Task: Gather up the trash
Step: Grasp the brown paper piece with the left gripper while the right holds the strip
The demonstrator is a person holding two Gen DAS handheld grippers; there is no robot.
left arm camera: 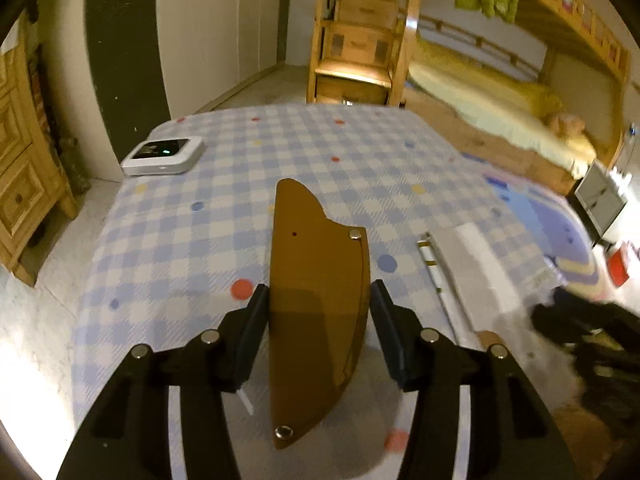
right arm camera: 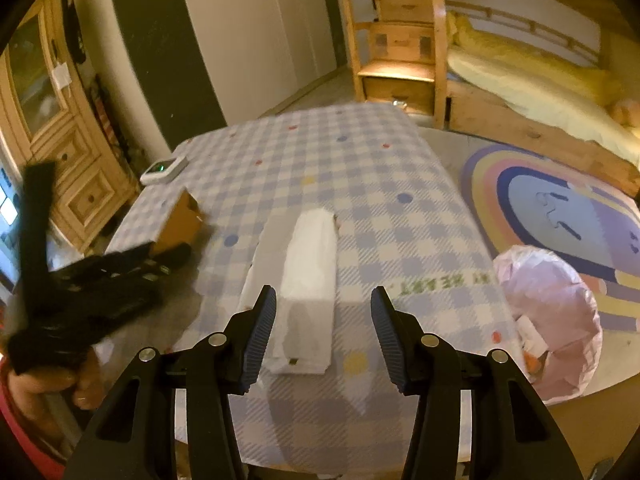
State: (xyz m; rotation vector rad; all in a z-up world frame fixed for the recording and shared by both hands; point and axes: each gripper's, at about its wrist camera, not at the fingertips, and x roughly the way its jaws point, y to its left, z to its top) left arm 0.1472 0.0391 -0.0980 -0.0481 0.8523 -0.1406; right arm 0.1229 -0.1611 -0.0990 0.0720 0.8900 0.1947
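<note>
A flat brown cardboard piece (left arm camera: 316, 304), curved along one edge, stands between the left claw's (left arm camera: 318, 334) pads; whether they pinch it is unclear. White folded paper (right arm camera: 310, 280) lies on the checked surface (right arm camera: 400, 240) under the open right claw (right arm camera: 323, 338).

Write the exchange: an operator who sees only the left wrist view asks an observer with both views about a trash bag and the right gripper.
Operator: Where can trash go? I see nothing for it.
Observer: A pink trash bag sits on the floor beside the table, at its right edge in the right wrist view.
Operator: My view blurs the right gripper. Is it open?
Observer: Yes, its jaws stand open and grip nothing.
Operator: What lies ahead of it?
Observer: A white folded paper wrapper lies flat on the table and reaches in between those jaws.
</note>
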